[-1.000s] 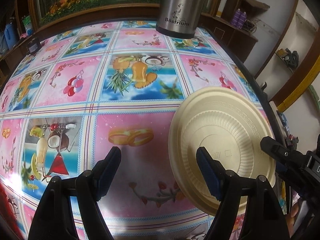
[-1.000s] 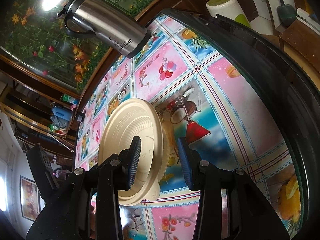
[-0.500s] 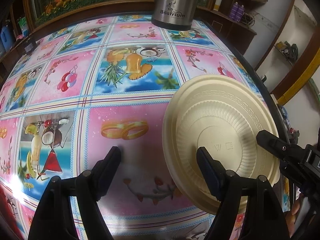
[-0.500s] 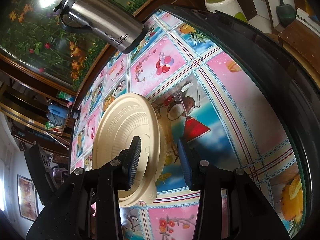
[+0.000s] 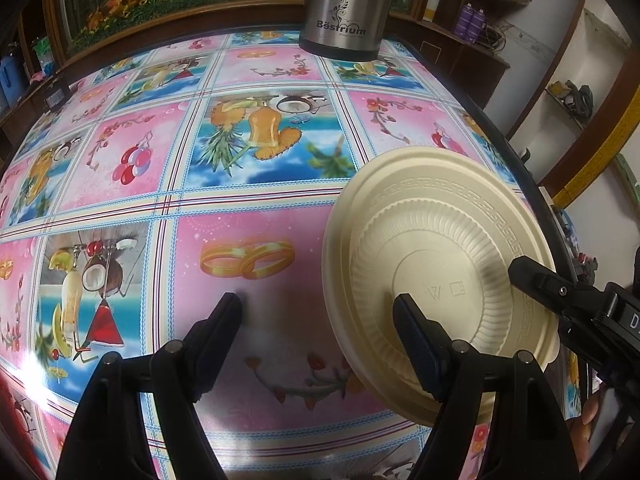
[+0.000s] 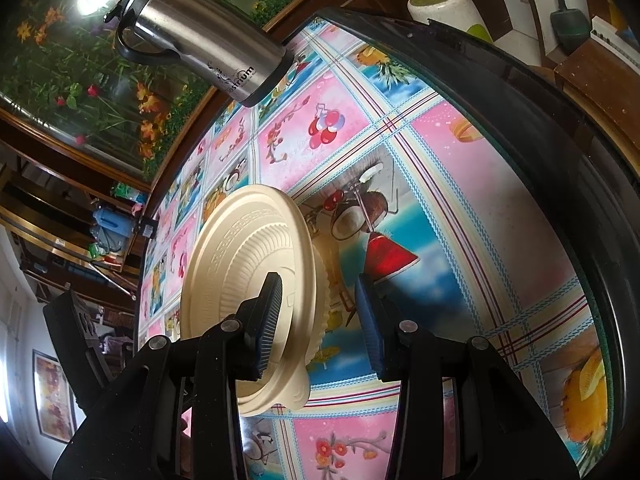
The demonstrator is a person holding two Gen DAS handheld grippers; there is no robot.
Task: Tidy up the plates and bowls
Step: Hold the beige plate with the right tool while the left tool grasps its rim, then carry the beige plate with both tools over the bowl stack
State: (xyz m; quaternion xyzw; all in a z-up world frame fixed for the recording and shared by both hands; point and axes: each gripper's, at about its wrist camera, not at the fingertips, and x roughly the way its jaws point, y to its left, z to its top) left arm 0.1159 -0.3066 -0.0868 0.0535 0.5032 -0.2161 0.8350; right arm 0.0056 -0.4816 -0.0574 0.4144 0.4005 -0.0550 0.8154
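Observation:
A cream plastic plate (image 5: 436, 264) with a ribbed well lies upside down at the table's right edge; it also shows in the right wrist view (image 6: 244, 256), tilted, with a second scalloped cream dish (image 6: 320, 300) behind it. My right gripper (image 6: 320, 308) is open, its jaws astride the plate's near rim; its left finger (image 6: 268, 320) lies on the plate's underside. In the left wrist view a right gripper finger (image 5: 536, 280) rests on the plate. My left gripper (image 5: 320, 328) is open and empty, its right finger (image 5: 412, 336) in front of the plate.
A steel thermos (image 5: 344, 4) stands at the table's far side, also in the right wrist view (image 6: 200, 40). The table (image 5: 200, 200) has a glossy pink and blue picture cloth and a dark rim (image 6: 540, 128). Shelves and a wall lie to the right.
The left wrist view has drawn back slightly from the thermos. The plate has shifted a little and tilted; the right gripper stays around its rim.

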